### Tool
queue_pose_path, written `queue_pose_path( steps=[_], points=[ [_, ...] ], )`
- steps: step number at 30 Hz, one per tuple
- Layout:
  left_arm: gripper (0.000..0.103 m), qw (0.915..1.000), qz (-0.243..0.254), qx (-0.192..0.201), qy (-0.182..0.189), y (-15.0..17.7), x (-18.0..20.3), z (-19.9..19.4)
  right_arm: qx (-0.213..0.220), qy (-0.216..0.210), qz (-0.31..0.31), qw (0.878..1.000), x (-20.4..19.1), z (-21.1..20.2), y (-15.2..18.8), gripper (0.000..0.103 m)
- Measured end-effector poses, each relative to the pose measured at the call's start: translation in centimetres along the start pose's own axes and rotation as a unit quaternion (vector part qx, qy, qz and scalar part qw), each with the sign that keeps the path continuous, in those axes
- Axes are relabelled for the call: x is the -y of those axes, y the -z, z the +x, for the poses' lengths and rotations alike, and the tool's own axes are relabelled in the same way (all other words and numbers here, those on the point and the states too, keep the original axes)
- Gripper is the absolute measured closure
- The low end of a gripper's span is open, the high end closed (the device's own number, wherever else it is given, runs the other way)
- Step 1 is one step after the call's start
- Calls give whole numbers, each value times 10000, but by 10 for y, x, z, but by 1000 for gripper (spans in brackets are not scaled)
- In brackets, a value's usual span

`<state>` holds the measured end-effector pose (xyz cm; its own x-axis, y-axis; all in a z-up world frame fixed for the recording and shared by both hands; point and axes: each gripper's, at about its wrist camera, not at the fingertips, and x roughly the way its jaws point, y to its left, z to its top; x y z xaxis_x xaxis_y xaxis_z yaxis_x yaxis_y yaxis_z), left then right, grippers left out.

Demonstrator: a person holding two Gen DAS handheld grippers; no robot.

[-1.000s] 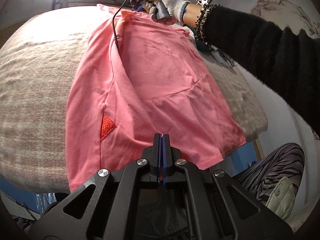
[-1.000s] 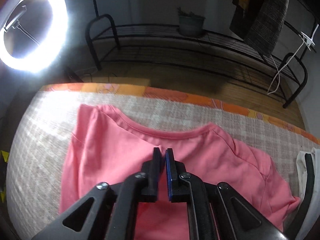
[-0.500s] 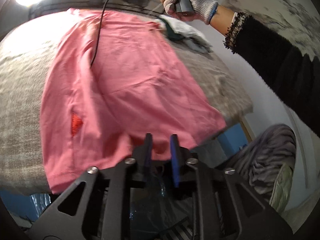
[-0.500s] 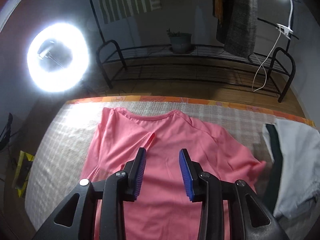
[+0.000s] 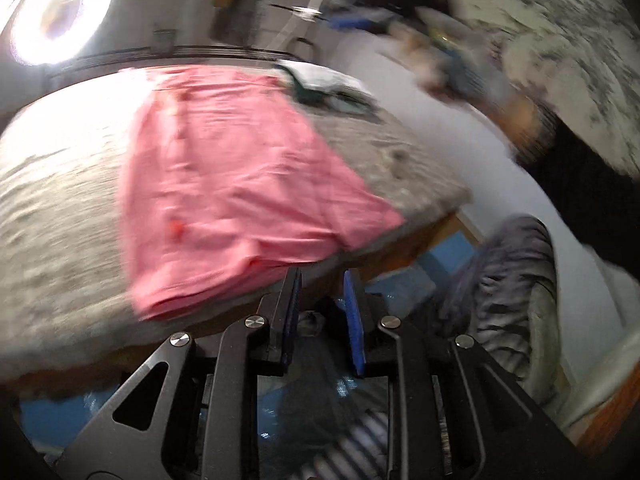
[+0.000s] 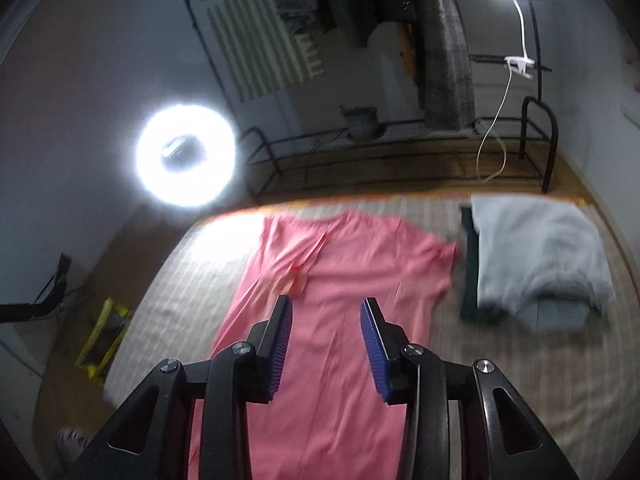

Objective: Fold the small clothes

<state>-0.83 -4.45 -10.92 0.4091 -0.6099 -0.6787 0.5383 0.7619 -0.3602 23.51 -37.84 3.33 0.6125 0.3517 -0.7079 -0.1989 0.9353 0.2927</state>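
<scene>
A pink T-shirt [image 5: 240,184] lies on the grey woven bed cover [image 5: 60,216], its left side folded over the middle. In the right wrist view the T-shirt [image 6: 340,320] runs lengthwise with the collar at the far end. My left gripper [image 5: 320,280] is open and empty, pulled back off the bed's near edge below the shirt's hem. My right gripper [image 6: 326,308] is open and empty, raised above the shirt's middle. Both views are motion-blurred.
A pile of folded grey and white clothes [image 6: 536,252] with a dark green piece lies right of the shirt; it also shows in the left wrist view [image 5: 324,88]. A ring light [image 6: 184,160] and a black metal rack [image 6: 400,152] stand beyond the bed.
Both grippers went from shut on the shirt to open. Both have lifted and pulled back from the cloth. The shirt's left side now lies folded over.
</scene>
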Motion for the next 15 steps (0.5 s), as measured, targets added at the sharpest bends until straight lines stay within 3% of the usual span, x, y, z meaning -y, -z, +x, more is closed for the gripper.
queue_pose_path(
  steps=[2,5,9,15],
  points=[
    [82,9983,-349,-18,-462,-1,-26,-8,-139,-156,-80,9998,-14,-11,27,65],
    [82,9934,-852,-101,-755,-1,-64,-12,-573,-459,-212,9971,-42,-13,81,66],
    [82,9854,-1235,-307,-1136,-2,-101,2,-1394,-815,-260,9865,-77,17,150,68],
    [82,9748,-1944,-756,-788,12,-135,27,-2311,-909,-152,9685,-101,75,219,68]
  ],
)
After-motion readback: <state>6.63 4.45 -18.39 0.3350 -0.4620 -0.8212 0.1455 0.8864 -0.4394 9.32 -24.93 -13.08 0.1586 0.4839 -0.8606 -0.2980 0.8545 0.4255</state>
